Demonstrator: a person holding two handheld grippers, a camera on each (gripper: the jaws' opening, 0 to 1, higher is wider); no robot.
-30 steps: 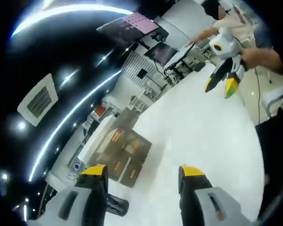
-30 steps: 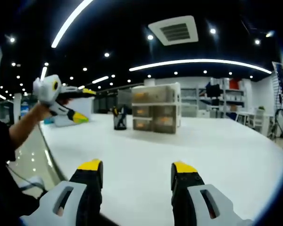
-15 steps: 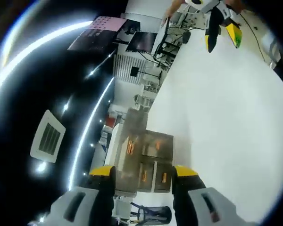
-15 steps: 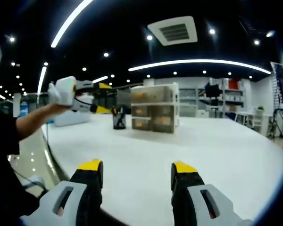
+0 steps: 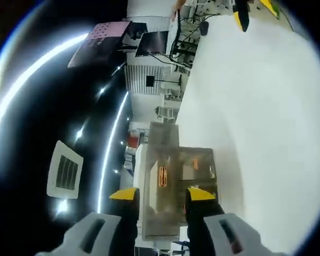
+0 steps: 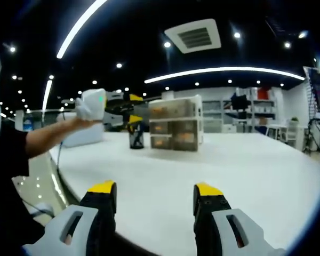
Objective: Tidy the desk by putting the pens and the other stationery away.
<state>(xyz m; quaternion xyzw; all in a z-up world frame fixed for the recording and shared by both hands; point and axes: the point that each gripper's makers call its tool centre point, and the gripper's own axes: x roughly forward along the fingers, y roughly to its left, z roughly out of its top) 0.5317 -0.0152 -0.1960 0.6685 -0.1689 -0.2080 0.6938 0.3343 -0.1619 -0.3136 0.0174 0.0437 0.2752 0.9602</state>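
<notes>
Yellow-tipped jaws of our right tool [image 6: 154,188] are standing apart with nothing between them, hovering low over the near edge of the white tabletop [image 6: 245,170]. Further along that surface, we are seeing our left tool [image 6: 129,108] reaching out from the left, held level at the end of an outstretched arm [image 6: 45,140], close to the drawer unit [image 6: 176,122]. Its jaws are also spread, with nothing gripped. In the left gripper view, our left tool [image 5: 162,193] is framing the translucent drawer unit [image 5: 173,176] between its tips, the picture rolled strongly sideways.

Just beside the drawers, on their left in the right gripper view, a dark mesh pen cup [image 6: 135,137] is standing upright with a few pens poking out; we cannot count them. Beyond, shelves and monitors are lining the far wall.

We are judging the task as either nearly finished or only starting: no loose pens or stationery are lying on the tabletop as far as we can make out. What is left, seemingly, is work at the drawers.

We are reading no brand, label or writing anywhere; orange patches on the drawer fronts are too blurred to tell.
</notes>
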